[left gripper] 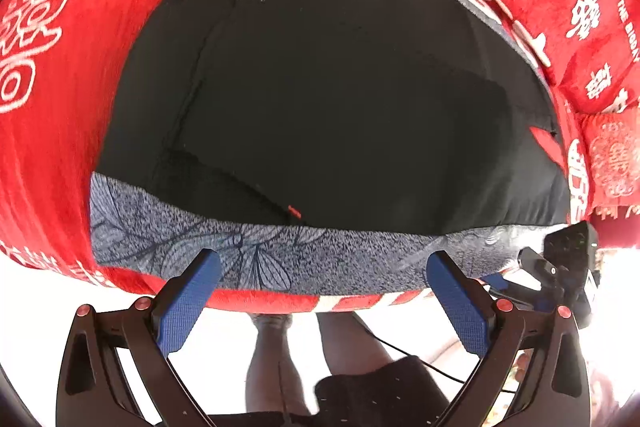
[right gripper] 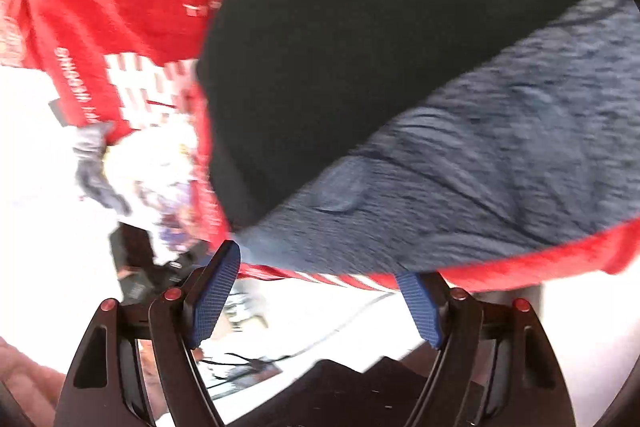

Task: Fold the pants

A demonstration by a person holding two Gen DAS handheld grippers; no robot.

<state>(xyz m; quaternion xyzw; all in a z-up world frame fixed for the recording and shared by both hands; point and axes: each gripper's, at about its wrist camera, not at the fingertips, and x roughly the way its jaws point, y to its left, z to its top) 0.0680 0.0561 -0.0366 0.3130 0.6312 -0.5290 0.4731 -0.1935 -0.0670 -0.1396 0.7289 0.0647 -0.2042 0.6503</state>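
Observation:
Black pants (left gripper: pixel 328 87) lie flat and folded on a red bed cover, with a grey-blue leaf-print waistband (left gripper: pixel 260 255) along the near edge. My left gripper (left gripper: pixel 324 263) is open and empty, its blue pads just above the waistband at the bed's edge. The other gripper (left gripper: pixel 560 267) shows at the right end of the waistband. In the blurred right wrist view the black pants (right gripper: pixel 360 47) and grey-blue band (right gripper: pixel 500 167) fill the frame. My right gripper (right gripper: pixel 320 267) is open at the band's near edge, holding nothing.
The red bed cover (left gripper: pixel 60 147) with white lettering surrounds the pants. A red patterned pillow (left gripper: pixel 612 155) lies at the right. The person's legs (left gripper: pixel 280 355) stand below the bed edge. Clutter and cables (right gripper: pixel 240 359) lie on the bright floor.

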